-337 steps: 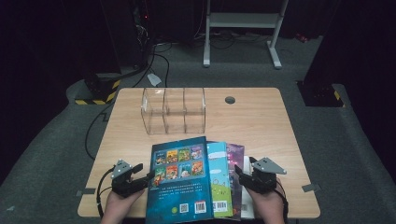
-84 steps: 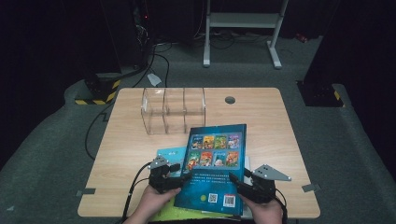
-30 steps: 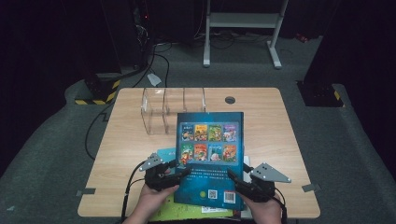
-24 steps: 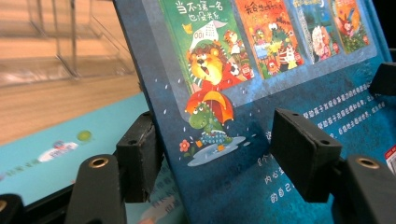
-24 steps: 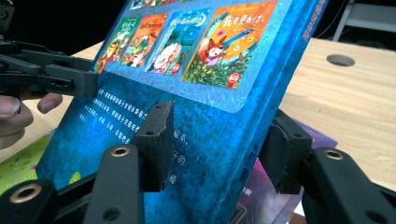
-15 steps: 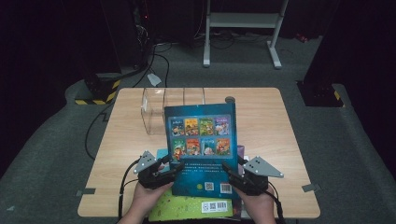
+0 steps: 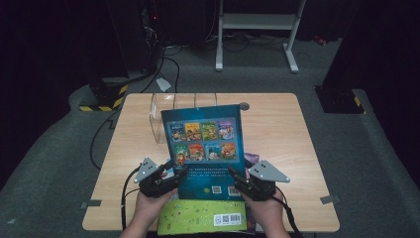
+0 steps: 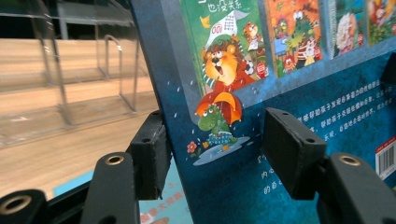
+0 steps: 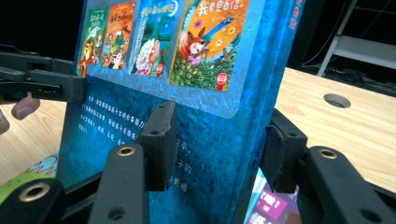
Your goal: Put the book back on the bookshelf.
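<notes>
A blue picture book (image 7: 205, 144) stands nearly upright above the near half of the wooden table (image 7: 277, 129), back cover toward me. My left gripper (image 7: 177, 173) is shut on its lower left edge and my right gripper (image 7: 236, 176) on its lower right edge. In the left gripper view the jaws (image 8: 219, 140) straddle the book (image 8: 280, 70), one pad behind and one in front. In the right gripper view the jaws (image 9: 219, 135) clamp the book's (image 9: 187, 93) thick edge.
A clear acrylic divider rack (image 7: 163, 106) stands behind the book, also seen as the rack (image 8: 60, 70). A green book (image 7: 198, 218) and a purple book (image 7: 252, 161) lie flat under the raised one. A round hole (image 7: 243, 105) sits at the table's far side.
The blue book has been lifted from lying flat to nearly upright and has shifted left toward the rack. Both grippers moved with it.
</notes>
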### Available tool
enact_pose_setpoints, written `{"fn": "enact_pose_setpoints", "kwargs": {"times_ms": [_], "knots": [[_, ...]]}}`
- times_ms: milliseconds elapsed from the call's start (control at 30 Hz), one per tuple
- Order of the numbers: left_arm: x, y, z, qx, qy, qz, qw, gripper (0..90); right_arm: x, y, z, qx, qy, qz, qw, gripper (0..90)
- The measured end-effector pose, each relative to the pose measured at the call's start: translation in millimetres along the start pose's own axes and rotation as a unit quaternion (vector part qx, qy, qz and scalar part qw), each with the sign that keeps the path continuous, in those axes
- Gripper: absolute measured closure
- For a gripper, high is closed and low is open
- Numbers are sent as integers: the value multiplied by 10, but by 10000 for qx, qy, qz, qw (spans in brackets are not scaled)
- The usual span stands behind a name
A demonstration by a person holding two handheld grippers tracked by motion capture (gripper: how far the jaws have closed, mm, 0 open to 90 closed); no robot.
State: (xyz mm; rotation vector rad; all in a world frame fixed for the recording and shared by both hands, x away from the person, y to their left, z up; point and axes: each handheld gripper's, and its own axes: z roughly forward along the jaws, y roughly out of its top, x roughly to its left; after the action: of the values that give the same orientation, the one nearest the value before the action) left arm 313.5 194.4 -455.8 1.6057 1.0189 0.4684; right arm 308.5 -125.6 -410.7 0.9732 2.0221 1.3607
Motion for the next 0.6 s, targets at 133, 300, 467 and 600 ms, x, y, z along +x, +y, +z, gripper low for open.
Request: {"fn": "enact_pose_setpoints", "kwargs": {"times_ms": [133, 300, 467, 600], "knots": [[45, 28, -52, -116, 135, 46, 9998, 461, 37, 65, 45, -47, 28, -58, 10000, 552], [84, 64, -120, -174, 317, 182, 9992, 475, 106, 130, 96, -157, -1, -184, 9997, 575], [132, 92, -183, -309, 409, 250, 9984, 474, 164, 192, 142, -263, -10, -287, 9992, 577], [198, 121, -247, -349, 511, 426, 9972, 474, 208, 232, 200, -338, 22, -301, 9990, 577]]}}
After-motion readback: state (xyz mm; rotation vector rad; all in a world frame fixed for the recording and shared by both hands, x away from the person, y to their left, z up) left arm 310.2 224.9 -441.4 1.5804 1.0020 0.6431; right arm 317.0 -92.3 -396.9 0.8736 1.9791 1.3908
